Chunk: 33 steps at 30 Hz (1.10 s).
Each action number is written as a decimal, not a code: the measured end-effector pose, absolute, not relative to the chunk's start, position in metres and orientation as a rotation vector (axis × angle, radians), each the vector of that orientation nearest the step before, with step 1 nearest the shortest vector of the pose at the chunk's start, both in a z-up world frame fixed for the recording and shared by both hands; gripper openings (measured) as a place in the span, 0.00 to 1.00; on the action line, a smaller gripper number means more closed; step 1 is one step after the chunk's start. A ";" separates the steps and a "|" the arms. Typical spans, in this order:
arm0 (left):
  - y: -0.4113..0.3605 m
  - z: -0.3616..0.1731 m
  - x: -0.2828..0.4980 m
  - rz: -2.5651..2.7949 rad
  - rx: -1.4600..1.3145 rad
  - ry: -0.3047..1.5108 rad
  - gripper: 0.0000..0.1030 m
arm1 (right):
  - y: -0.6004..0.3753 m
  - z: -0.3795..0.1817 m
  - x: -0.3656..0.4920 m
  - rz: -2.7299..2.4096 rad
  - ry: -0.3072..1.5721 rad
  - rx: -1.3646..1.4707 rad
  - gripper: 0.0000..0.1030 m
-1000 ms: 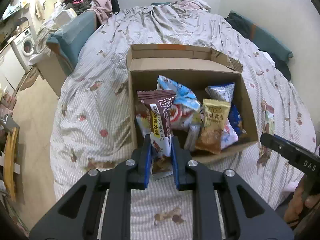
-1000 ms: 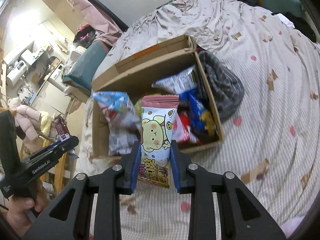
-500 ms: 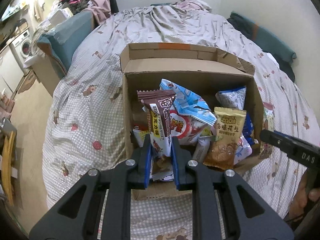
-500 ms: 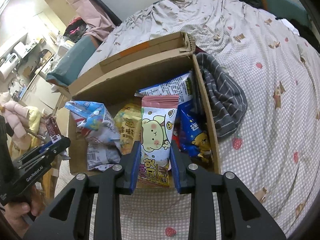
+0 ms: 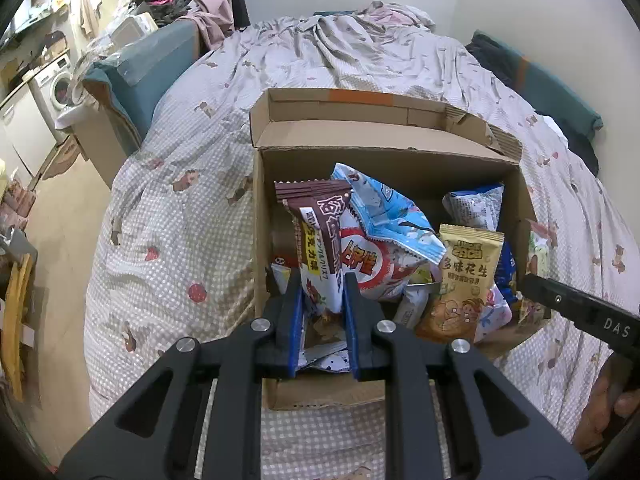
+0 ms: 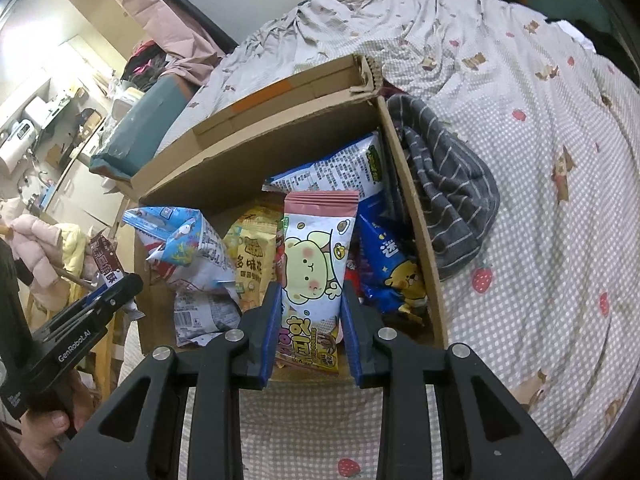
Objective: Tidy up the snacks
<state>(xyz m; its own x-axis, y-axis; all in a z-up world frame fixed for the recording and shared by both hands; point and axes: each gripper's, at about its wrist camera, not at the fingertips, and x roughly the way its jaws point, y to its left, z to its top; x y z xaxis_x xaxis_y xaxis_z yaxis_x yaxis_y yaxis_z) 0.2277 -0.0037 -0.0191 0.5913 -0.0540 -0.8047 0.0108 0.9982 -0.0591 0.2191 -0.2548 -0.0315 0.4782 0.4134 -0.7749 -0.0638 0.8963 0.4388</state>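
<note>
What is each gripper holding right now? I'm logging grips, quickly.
Left gripper: closed on the brown chocolate snack packet.
Right gripper: closed on the pink bear snack packet.

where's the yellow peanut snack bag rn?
Yellow peanut bag stands upright inside the cardboard box, right of centre in the left wrist view, between the light-blue bag and the dark-blue packs.

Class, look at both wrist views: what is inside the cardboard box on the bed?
The cardboard box holds loose snack packets: a light blue bag, a tan peanut packet, a dark blue packet and a white printed bag. The box floor and anything beneath them are covered.
</note>
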 end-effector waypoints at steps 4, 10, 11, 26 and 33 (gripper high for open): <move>-0.002 -0.019 0.227 -0.062 -0.093 0.942 0.18 | -0.256 -0.031 0.219 0.344 1.012 0.445 0.31; -0.002 -0.015 0.222 -0.036 -0.077 0.918 0.61 | -0.258 -0.023 0.216 0.317 0.977 0.419 0.34; -0.002 -0.014 0.221 -0.030 -0.076 0.912 0.69 | -0.258 -0.022 0.216 0.313 0.980 0.417 0.39; 0.001 0.017 0.191 -0.073 -0.086 0.798 0.93 | -0.260 0.016 0.186 0.295 0.851 0.366 0.98; 0.009 0.022 0.160 -0.078 -0.119 0.800 1.00 | -0.255 0.033 0.155 0.307 0.819 0.345 1.00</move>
<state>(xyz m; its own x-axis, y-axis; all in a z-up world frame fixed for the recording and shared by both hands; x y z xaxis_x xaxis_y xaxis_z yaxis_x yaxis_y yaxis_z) 0.1599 0.0091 0.0221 0.6942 -0.1142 -0.7106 0.0243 0.9905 -0.1355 0.1547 -0.2550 0.0331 0.6446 0.3948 -0.6547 -0.1327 0.9011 0.4128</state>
